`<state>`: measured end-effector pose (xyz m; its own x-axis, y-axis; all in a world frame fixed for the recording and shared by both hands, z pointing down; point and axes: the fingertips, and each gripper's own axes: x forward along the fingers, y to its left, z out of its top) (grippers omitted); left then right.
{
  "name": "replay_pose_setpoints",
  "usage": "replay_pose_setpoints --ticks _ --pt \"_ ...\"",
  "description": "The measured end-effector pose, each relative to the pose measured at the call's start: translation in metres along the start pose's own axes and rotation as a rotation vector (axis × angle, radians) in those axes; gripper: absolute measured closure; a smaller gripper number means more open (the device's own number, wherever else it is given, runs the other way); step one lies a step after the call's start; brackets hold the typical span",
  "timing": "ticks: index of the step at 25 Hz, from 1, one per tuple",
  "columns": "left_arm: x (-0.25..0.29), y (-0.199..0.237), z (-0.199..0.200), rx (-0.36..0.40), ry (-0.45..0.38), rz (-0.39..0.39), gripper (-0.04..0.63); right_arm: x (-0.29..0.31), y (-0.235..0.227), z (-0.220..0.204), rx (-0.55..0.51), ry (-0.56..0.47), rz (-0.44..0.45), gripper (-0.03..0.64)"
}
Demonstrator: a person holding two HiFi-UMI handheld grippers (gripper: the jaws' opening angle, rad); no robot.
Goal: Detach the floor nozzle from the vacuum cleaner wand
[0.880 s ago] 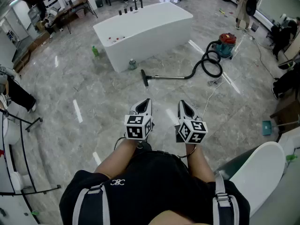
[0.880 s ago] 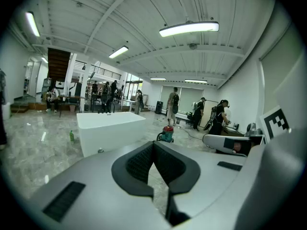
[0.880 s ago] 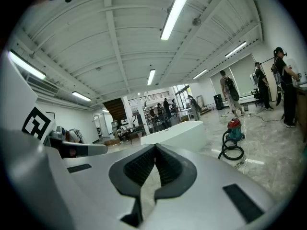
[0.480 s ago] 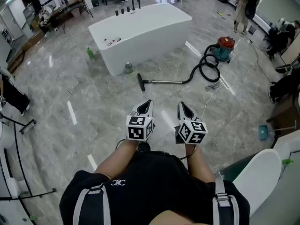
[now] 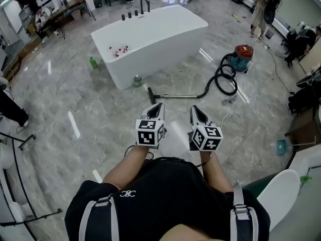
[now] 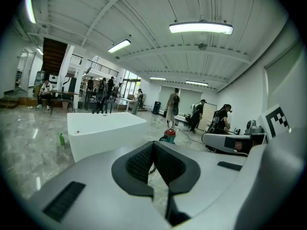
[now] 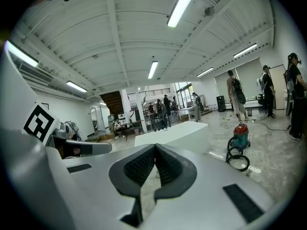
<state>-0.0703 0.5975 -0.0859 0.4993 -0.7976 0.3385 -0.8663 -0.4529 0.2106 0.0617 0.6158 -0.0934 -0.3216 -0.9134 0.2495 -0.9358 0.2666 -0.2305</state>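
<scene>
black shirt [image 5: 165, 195] nearest the camera, a small white emblem [image 5: 126, 194] on its chest, too small to read as letters. both forearms held out level in front. left gripper [image 5: 157, 107]: jaws pressed together, nothing between the pads. right gripper [image 5: 195, 109]: jaws likewise closed tip to tip, nothing clamped. each carries a cube of black-and-white square markers [image 5: 150, 131]; patterns only, no legible text. the two grippers sit side by side, close but apart, tips pointing forward and a little down. beyond them, grey marble floor [image 5: 100, 109]. the floor nozzle [image 5: 151, 95] lies on that floor ahead of the grippers; in the head view it shows just above the left gripper's tip, touching neither gripper. it is still joined to the wand [image 5: 178, 96], which runs off to the right along the floor, across the front of the right gripper. wand meets a black hose [image 5: 223, 79] lying in loops, leading to a red-and-teal canister [image 5: 244, 53]; no label legible on it. behind the nozzle, a white freestanding bathtub [image 5: 150, 31] with a green bottle [image 5: 93, 63] on the floor near its left end.
</scene>
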Motion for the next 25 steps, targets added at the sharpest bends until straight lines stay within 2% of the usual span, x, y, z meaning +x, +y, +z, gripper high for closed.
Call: replay_pose_setpoints --ticks 6,13,18,25 --pt "0.054 0.04 0.03 -0.006 0.002 -0.04 0.591 0.062 -0.001 0.017 -0.021 0.018 -0.025 0.602" --pt "0.1 0.065 0.035 0.013 0.053 -0.085 0.591 0.11 -0.016 0.017 0.012 0.035 -0.071 0.602" --pt "0.132 0.083 0.039 0.001 0.077 -0.07 0.591 0.15 -0.027 0.027 0.034 0.042 -0.044 0.601" --pt "0.194 0.109 0.056 -0.01 0.079 -0.001 0.591 0.223 -0.059 0.045 0.012 0.051 0.024 0.602"
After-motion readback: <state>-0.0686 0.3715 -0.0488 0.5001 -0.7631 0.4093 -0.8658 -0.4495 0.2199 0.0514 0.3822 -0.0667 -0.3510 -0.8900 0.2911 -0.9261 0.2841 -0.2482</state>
